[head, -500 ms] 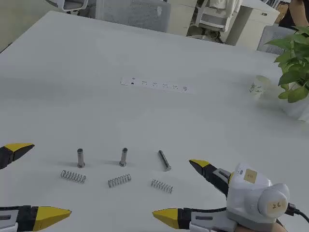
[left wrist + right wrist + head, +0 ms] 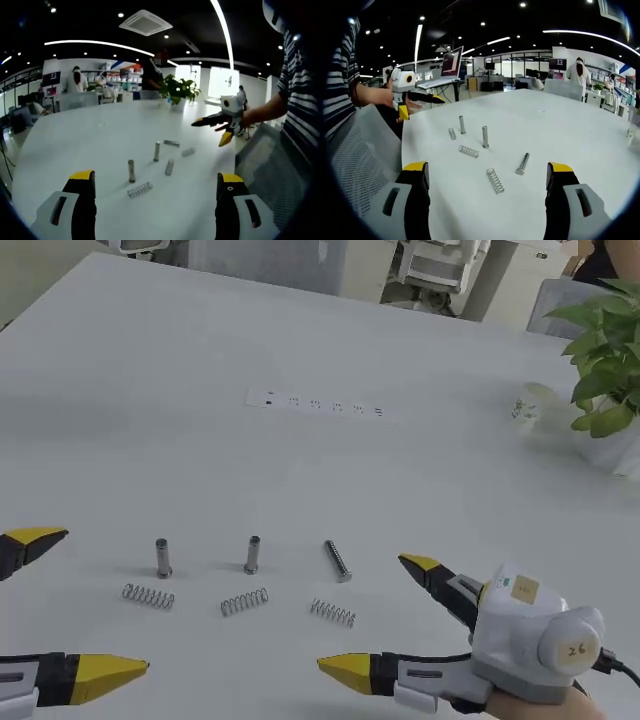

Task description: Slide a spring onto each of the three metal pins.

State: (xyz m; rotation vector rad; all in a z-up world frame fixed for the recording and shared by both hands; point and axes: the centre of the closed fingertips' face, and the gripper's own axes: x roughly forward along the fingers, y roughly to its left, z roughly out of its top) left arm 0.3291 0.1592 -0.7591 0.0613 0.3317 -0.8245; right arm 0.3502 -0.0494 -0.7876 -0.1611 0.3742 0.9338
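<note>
White desk (image 2: 300, 470) — two pins (image 2: 163, 557) upright, third pin (image 2: 337, 561) lying flat; springs (image 2: 245, 602) loose just in front, one per pin. Left gripper (image 2: 156, 176) and right gripper (image 2: 363, 612) — both spread wide, empty.

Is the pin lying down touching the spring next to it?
Apart. The head view shows bare table between the lying pin and the nearest spring; the right gripper view agrees.

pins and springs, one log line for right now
left claw open; right claw open; left pin upright; middle pin upright; right pin lying; springs loose on table, none fitted
</note>
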